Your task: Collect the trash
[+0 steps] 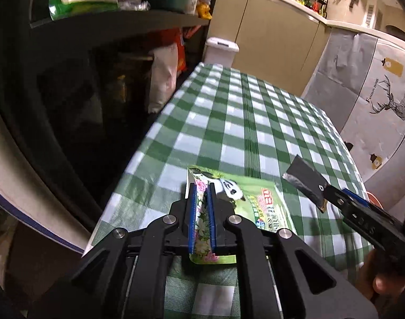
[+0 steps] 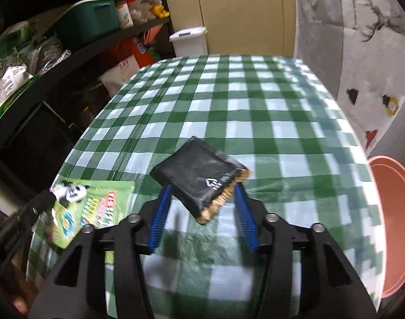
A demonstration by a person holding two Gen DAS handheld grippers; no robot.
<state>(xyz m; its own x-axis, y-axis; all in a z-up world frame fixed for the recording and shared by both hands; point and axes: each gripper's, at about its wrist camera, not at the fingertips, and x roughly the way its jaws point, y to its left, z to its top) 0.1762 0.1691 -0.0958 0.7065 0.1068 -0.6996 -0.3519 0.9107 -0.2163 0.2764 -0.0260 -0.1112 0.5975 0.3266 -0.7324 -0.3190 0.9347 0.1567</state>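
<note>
On the green-checked tablecloth (image 2: 255, 111), the left gripper (image 1: 201, 188) pinches the near edge of a green panda-printed wrapper (image 1: 258, 210) — its blue pads nearly meet on the foil, which lies by the table's left side. The right gripper (image 2: 203, 195) stands with its jaws apart around a black packet (image 2: 199, 175), the pads (image 2: 160, 215) not pressing on it. A pink bin (image 2: 396, 226) sits beside the table's right edge.
</note>
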